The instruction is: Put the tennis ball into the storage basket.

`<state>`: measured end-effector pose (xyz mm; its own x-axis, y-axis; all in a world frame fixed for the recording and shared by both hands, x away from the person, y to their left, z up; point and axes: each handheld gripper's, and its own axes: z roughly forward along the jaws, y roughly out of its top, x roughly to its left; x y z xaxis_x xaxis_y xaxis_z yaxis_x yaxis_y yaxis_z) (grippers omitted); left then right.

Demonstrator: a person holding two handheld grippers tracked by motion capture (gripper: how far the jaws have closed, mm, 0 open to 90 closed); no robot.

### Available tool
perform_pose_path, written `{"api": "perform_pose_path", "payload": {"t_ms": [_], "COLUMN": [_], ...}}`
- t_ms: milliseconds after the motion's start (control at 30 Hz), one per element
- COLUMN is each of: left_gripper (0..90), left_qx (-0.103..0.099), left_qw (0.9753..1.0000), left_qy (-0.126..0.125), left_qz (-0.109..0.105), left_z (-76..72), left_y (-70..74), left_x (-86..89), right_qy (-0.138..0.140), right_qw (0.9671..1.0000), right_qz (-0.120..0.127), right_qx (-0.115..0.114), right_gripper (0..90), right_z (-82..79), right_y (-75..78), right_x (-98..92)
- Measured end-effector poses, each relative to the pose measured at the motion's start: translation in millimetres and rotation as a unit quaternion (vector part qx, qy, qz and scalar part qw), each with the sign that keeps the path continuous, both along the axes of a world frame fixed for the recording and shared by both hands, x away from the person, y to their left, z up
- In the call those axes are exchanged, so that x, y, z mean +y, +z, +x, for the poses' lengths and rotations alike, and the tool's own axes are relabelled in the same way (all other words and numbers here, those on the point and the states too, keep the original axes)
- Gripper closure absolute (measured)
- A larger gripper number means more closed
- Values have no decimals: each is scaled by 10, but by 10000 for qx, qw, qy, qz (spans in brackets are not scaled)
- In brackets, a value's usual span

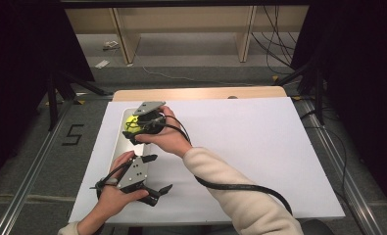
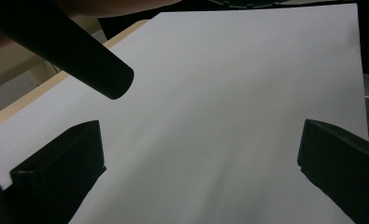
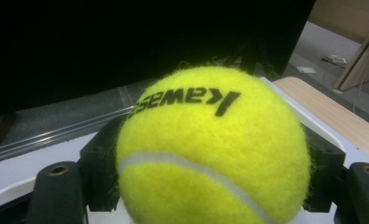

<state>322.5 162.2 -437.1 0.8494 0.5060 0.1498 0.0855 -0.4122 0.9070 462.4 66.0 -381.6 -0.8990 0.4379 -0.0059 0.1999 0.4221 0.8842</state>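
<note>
A yellow tennis ball [image 1: 131, 123] with black lettering sits between the jaws of my right gripper [image 1: 135, 128], which is shut on it. That hand reaches across to the left and holds the ball over the far end of a long white tray [image 1: 117, 143]. In the right gripper view the ball [image 3: 210, 140] is very close, with a black finger [image 3: 98, 161] on each side and the tray's rim [image 3: 308, 116] behind. My left gripper [image 1: 161, 172] rests open over the white board near the front left, with nothing between its fingers [image 2: 60, 163].
A white board [image 1: 250, 142] covers most of the table; a strip of wooden tabletop [image 1: 201, 93] shows at the back. The right gripper's black cable [image 1: 240, 187] trails over the front of the board and crosses the left gripper view [image 2: 79, 51]. Shelving and floor cables lie beyond.
</note>
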Motion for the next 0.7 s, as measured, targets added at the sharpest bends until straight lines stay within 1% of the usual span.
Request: {"api": "perform_pose_path", "payload": {"t_ms": [467,500,700], "left_gripper": [0,0,1], "left_qx": [3,8,14], "left_qw": [10000,10000,10000], "left_qy": [-12,-11,-18], "left_qz": [0,-2,-3], "left_z": [-4,-4,-4], "left_y": [-2,-3,-5], "left_x": [-4,-4,-6], "right_qy": [50,68,94], "right_qw": [9999,9999,9997], "right_qz": [-116,-139,-199], "right_qx": [34,16,83], "right_gripper": [263,263,263], "right_z": [20,29,42], "right_y": [-32,-45,-92], "right_x": [64,75,115]}}
